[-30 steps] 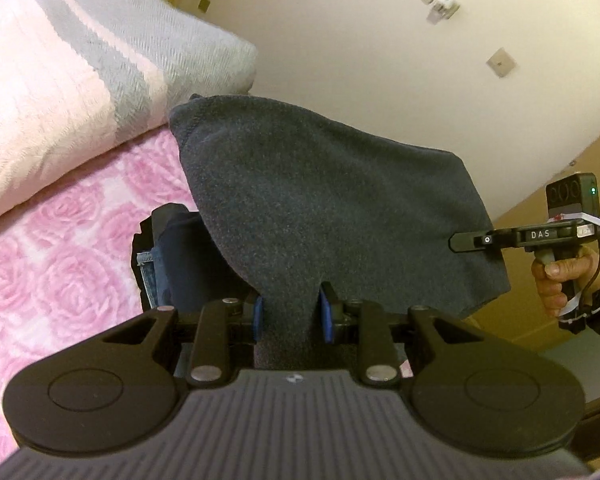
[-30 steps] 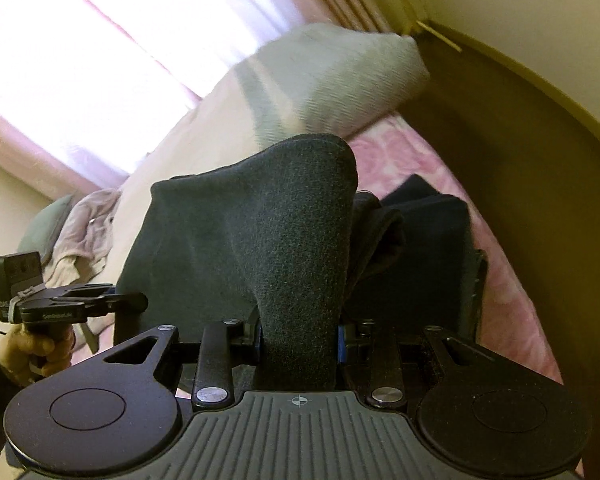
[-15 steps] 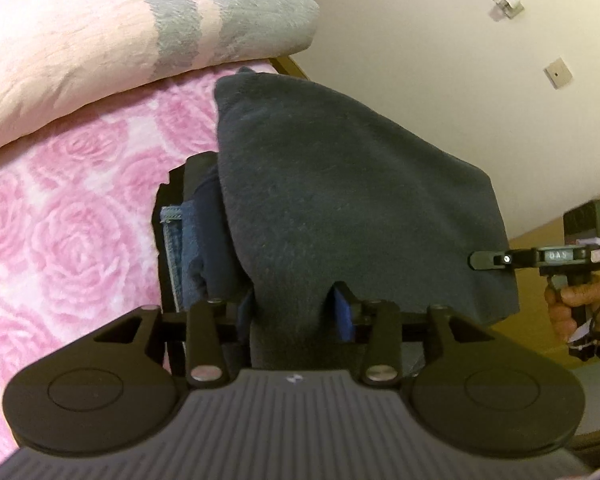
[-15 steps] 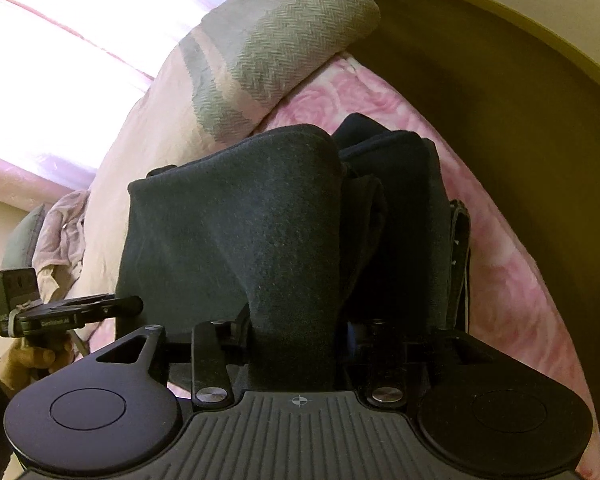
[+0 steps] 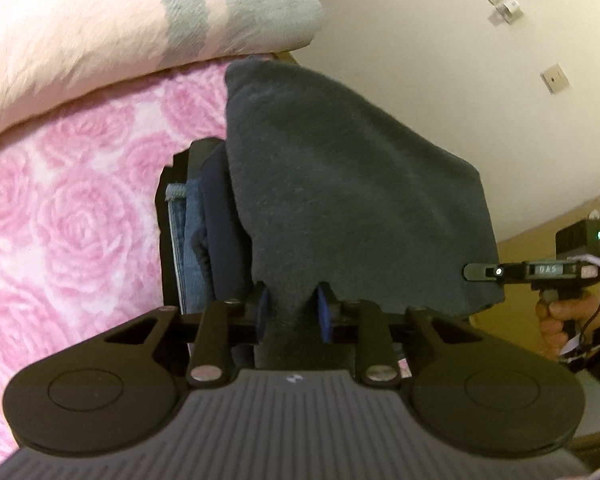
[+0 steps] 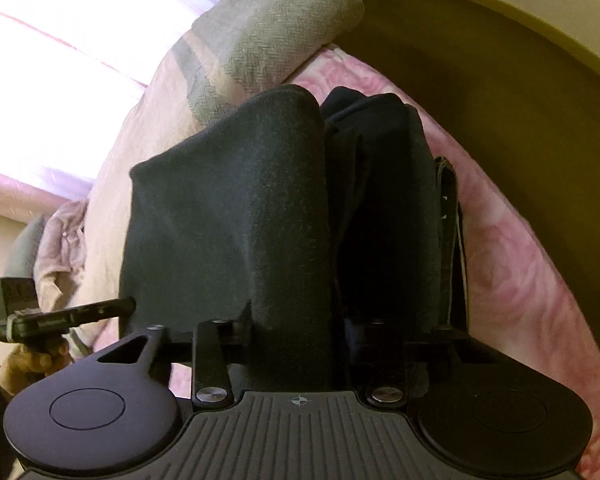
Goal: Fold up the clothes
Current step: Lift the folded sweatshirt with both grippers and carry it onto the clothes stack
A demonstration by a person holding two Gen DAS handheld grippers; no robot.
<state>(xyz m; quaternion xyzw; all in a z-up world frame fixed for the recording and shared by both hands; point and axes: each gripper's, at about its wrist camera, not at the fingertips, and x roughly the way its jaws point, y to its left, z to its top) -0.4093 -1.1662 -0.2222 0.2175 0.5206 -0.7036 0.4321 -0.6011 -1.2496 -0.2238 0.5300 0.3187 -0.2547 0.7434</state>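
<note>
Your left gripper [image 5: 291,310] is clenched on a bunched edge of the grey garment [image 5: 352,208], the cloth pinched between its blue pads [image 5: 263,307] and spilling back over the gripper body. Your right gripper [image 6: 296,332] grips the same garment [image 6: 228,220] at another edge; a thick fold runs straight down between its jaws, and only the left finger shows clearly there, the other being lost in dark cloth. In the left view you can see the right gripper [image 5: 476,272] out at the far lower corner of the garment, its tip at the cloth's edge, with your right hand [image 5: 560,316] on the handle. In the right view the left gripper [image 6: 124,304] meets the garment's lower left corner, held by your left hand [image 6: 32,360]. Between the two grips the garment hangs as a broad sheet, held up above the bed [image 5: 72,216] with its pink rose cover. Just behind it, on the bed, lies a stack [image 5: 204,232] of folded clothes: blue denim and dark navy pieces in the left view, dark layers in the right view [image 6: 384,200]. A pink and grey blanket [image 5: 100,28] is heaped at the far end of the bed. The wall [image 5: 440,60] carries a few switch plates.
</note>
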